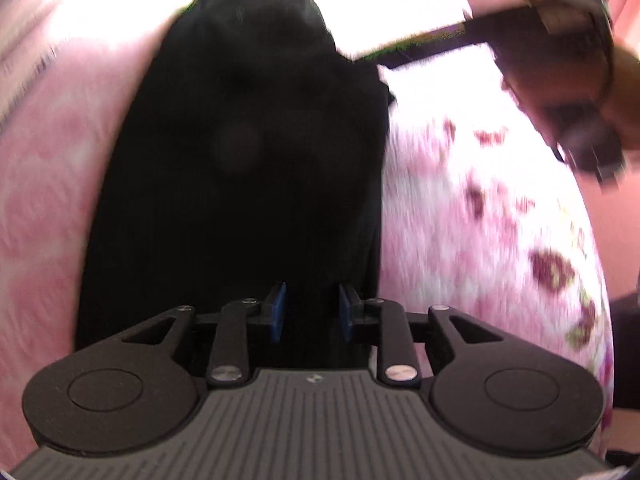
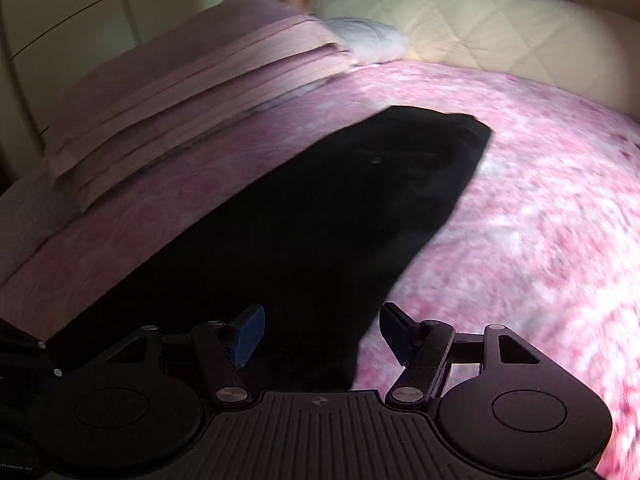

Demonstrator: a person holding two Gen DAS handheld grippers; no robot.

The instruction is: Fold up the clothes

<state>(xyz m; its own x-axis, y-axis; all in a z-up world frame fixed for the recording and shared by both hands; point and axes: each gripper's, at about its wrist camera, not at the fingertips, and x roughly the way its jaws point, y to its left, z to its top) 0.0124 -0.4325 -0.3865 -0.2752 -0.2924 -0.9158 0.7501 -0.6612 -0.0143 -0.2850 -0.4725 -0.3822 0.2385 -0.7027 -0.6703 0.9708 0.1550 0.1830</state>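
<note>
My left gripper [image 1: 312, 312] has its jaws a bit apart right over the near end of the black garment [image 1: 256, 168], not pinching it. Right gripper [image 2: 320, 334] jaws are spread wide, empty. Garment's stretched along the pink bed [image 2: 520, 200], folded pink blankets [image 2: 192, 92] further back left.

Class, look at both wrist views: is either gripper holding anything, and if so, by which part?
Nothing is held. The left gripper and right gripper both stand open over the black garment.
</note>
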